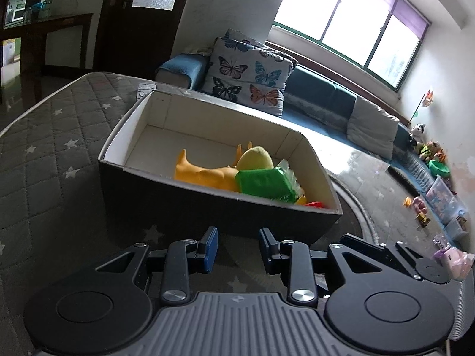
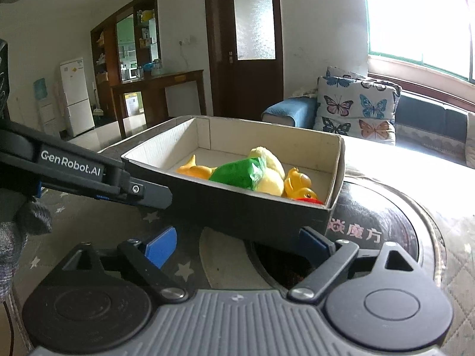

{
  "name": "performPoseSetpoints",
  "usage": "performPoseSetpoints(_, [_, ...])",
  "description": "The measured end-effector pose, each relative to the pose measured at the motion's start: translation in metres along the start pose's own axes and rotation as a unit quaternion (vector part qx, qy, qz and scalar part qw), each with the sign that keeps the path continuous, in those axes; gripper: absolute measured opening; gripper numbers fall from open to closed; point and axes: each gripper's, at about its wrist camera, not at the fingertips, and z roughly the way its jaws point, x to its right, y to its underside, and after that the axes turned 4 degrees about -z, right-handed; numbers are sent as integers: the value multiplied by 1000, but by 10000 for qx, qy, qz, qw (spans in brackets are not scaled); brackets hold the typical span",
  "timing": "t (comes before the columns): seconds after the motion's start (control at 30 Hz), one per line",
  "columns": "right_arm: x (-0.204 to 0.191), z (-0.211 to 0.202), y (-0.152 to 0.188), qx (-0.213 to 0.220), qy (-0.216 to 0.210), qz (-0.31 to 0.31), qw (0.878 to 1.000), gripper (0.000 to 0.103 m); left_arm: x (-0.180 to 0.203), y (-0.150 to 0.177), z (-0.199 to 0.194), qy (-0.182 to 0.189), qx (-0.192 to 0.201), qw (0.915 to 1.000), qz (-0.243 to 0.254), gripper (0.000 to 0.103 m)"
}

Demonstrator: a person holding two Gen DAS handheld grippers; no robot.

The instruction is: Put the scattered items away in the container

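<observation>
A dark box with a pale inside (image 1: 184, 201) (image 2: 237, 210) stands on a grey star-quilted mat. In it lie an orange rubber toy (image 1: 202, 173) (image 2: 196, 170), a yellow plush (image 1: 255, 157) (image 2: 271, 172), a green packet (image 1: 262, 182) (image 2: 237, 172), and an orange duck (image 2: 298, 184) with something red at the near right corner. My left gripper (image 1: 239, 244) is open and empty just before the box's near wall. My right gripper (image 2: 237, 243) is open and empty at the same wall; the left gripper's body (image 2: 74, 172) shows at its left.
A blue sofa with butterfly cushions (image 1: 246, 77) (image 2: 356, 106) runs behind the box under the window. Toys and a clear bin (image 1: 442, 195) lie along the far right wall. A round black disc with writing (image 2: 380, 225) lies under the box's right end. A dark door (image 2: 243, 44) and a cabinet stand behind.
</observation>
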Motion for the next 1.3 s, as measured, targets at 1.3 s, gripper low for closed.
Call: performPoseSetpoints(1.3, [-14, -21, 18, -193, 253, 342, 9989, 103, 5, 41, -19, -662, -108, 9976, 176, 33])
